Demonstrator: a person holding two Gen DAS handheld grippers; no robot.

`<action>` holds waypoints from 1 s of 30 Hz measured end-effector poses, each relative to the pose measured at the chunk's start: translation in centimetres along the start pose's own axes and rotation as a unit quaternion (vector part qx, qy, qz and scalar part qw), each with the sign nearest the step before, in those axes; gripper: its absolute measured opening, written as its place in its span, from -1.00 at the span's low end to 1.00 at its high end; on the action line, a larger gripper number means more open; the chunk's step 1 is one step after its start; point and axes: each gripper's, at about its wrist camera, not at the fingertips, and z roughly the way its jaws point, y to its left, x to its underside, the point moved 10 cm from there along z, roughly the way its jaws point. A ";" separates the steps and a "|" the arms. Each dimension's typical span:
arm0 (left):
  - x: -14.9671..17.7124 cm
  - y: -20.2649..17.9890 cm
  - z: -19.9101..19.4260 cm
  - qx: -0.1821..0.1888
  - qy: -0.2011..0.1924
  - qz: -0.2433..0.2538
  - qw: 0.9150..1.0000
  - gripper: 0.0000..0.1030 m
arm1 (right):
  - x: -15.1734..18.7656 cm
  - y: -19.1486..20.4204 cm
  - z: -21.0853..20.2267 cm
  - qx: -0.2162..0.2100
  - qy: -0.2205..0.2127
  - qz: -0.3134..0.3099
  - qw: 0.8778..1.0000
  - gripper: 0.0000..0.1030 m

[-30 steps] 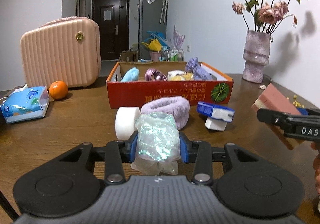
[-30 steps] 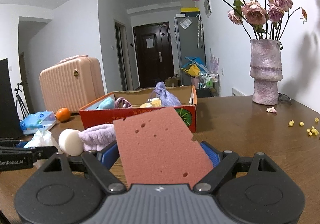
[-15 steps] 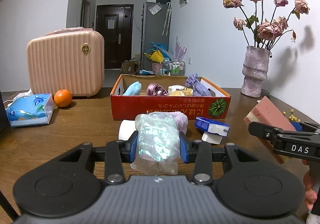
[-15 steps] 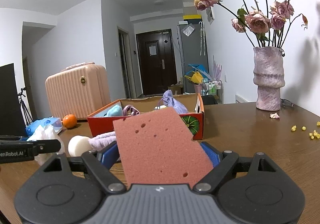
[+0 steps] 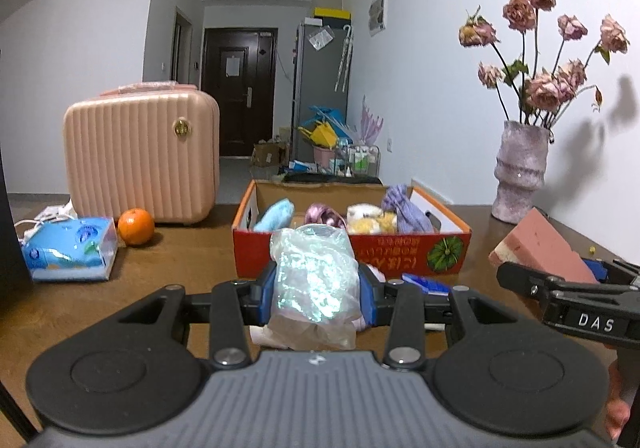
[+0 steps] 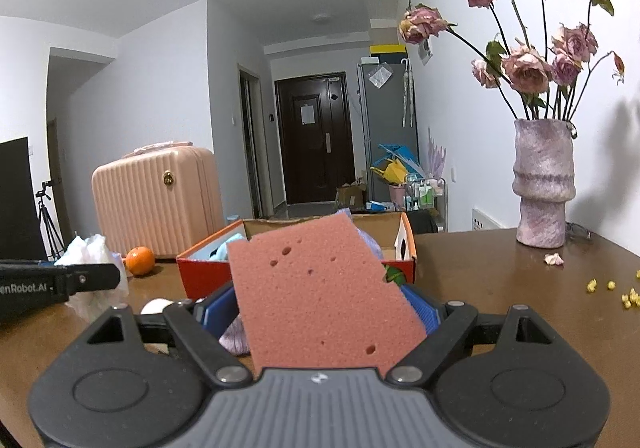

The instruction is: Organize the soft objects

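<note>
Both raised since earlier, nearer red box [image 5: 352, 248]. Left gripper [image 5: 318, 284] clamped on plastic bag [image 5: 316, 276]; right gripper [image 6: 320, 308] clamped on pink sponge [image 6: 320, 296], both above counter [image 6: 500, 272].

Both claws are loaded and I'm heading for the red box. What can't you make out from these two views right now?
- Left wrist view: the plastic bag in the left claw hides the purple band and white roll behind it.
- Right wrist view: the pink sponge in the right claw covers most of the red box interior, so free space is unclear.
- Box lettering: upside down, too small to read.
</note>
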 end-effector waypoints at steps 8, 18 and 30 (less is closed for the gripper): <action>-2.7 0.0 1.2 -0.006 -0.024 -0.005 1.000 -0.21 | -2.2 0.8 1.8 0.000 -0.016 -0.006 1.000 0.66; -5.8 -0.2 3.4 -0.013 -0.051 -0.018 0.998 -0.21 | -4.2 1.3 4.6 0.008 -0.027 -0.020 0.999 0.66; -8.0 0.8 7.4 -0.019 -0.057 -0.045 0.997 -0.21 | -5.7 1.0 8.2 0.008 -0.025 -0.016 1.000 0.66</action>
